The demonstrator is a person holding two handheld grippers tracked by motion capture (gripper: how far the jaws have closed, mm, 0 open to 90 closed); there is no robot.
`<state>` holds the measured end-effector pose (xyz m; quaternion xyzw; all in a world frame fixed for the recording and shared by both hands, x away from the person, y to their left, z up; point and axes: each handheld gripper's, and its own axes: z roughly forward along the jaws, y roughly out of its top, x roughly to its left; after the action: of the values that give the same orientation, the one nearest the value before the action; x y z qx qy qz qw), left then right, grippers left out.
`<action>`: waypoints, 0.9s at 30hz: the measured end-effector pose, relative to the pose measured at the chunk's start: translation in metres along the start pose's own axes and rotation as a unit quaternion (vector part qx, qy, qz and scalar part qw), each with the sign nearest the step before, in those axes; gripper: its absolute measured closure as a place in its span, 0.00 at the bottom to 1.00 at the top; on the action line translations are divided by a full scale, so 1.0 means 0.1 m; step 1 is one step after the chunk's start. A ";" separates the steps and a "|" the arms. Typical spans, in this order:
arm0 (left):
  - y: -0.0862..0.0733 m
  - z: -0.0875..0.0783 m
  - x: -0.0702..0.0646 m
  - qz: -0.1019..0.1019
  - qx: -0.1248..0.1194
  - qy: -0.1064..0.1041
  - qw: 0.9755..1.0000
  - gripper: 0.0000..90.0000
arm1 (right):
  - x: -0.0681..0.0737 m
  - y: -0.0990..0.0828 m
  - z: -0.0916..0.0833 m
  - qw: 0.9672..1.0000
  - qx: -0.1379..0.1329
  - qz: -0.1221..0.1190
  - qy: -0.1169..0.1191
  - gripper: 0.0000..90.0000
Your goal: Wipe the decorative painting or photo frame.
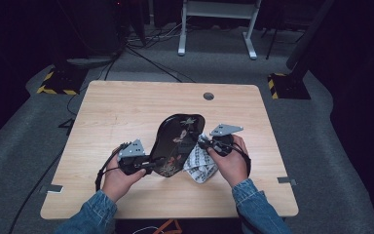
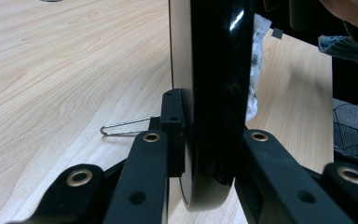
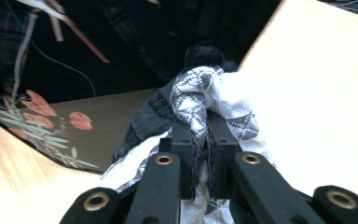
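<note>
The glossy black lacquered oval tray with painted flowers [image 1: 177, 142] is standing tilted on its edge near the middle of the pale wooden bench [image 1: 126, 107], its near rim sitting clamped between the jaws of the left gripper [image 1: 152, 165]. Just right of the tray, the crumpled black-and-white patterned cloth [image 1: 199, 163] is lying against it, a fold pinched tight in the right gripper [image 1: 203, 143]. Both denim-sleeved hands are reaching in from the bench's near edge, flanking the tray.

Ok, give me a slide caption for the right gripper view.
Right gripper clamps a black-and-white patterned cloth beside a glossy black floral tray.
</note>
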<state>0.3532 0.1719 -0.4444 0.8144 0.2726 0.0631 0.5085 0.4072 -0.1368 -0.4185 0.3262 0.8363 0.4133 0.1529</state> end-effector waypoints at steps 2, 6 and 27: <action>0.00 0.00 0.00 0.000 0.000 0.000 1.000 0.88 | -0.01 0.00 0.00 1.000 0.000 0.002 -0.001 0.94; 0.00 0.01 0.01 -0.002 -0.001 0.001 1.000 0.88 | 0.00 -0.01 0.01 1.000 -0.001 0.002 -0.004 0.94; 0.01 0.01 0.00 -0.001 0.001 0.006 1.000 0.88 | 0.62 0.08 0.18 0.995 0.003 -0.065 0.070 0.94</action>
<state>0.3538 0.1710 -0.4440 0.8141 0.2766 0.0672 0.5062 0.3737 -0.0807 -0.4227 0.2416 0.8655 0.4220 0.1199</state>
